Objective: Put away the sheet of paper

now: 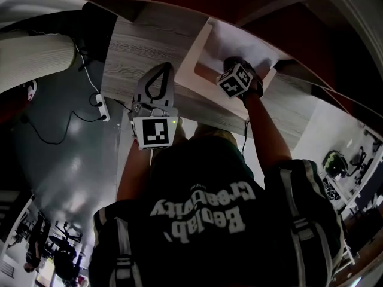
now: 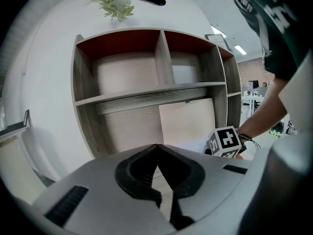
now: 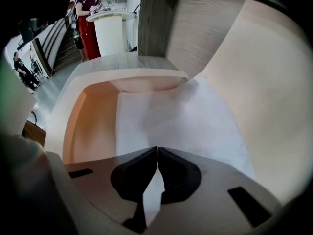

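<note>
The white sheet of paper [image 3: 181, 119] lies in a beige open tray [image 3: 90, 126] and curls up against the tray's back wall. My right gripper [image 3: 157, 149] points steeply down into the tray, and its jaws are shut on the near edge of the sheet. In the head view the right gripper [image 1: 232, 64] reaches into the tray [image 1: 194, 52], with the sheet [image 1: 242, 40] beyond it. My left gripper [image 1: 160, 70] hangs shut and empty before the grey wooden shelf unit [image 2: 122, 97]. Its shut tips [image 2: 157, 147] face the tray [image 2: 188, 121] and the right gripper's marker cube [image 2: 225, 140].
The shelf unit has several open compartments. A small plant [image 2: 115, 6] stands on top of it. A white power strip and cable [image 1: 102, 106] lie on the grey floor at the left. A person [image 3: 90, 18] stands by a white pedestal [image 3: 110, 33] beyond the tray.
</note>
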